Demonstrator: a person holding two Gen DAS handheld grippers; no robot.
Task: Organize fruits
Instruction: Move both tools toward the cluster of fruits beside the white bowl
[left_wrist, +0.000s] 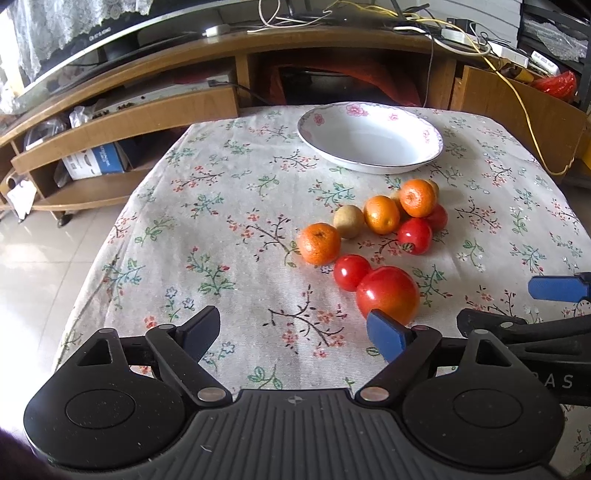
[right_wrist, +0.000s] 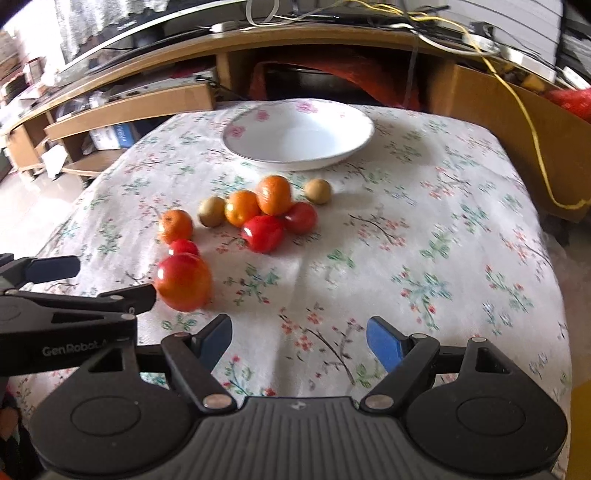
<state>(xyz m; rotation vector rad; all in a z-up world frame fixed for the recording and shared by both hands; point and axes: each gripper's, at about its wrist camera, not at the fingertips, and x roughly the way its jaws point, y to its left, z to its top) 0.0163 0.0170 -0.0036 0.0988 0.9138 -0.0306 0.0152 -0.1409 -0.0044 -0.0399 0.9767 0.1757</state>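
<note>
A cluster of fruit lies mid-table: a large red tomato (left_wrist: 388, 294) (right_wrist: 183, 282) nearest me, smaller tomatoes (left_wrist: 351, 272) (right_wrist: 263, 232), three oranges (left_wrist: 319, 243) (right_wrist: 273, 194) and small brown fruits (left_wrist: 349, 220) (right_wrist: 317, 191). An empty white bowl with pink flowers (left_wrist: 369, 137) (right_wrist: 299, 134) stands behind them. My left gripper (left_wrist: 295, 330) is open and empty, just in front and left of the big tomato. My right gripper (right_wrist: 299, 341) is open and empty, to the right of the fruit; it also shows in the left wrist view (left_wrist: 554, 288).
The table wears a floral cloth (left_wrist: 229, 229) (right_wrist: 424, 240). A wooden TV cabinet (left_wrist: 147, 110) with cables and a yellow cord (right_wrist: 532, 140) stands behind it. Tiled floor (left_wrist: 44, 258) lies to the left.
</note>
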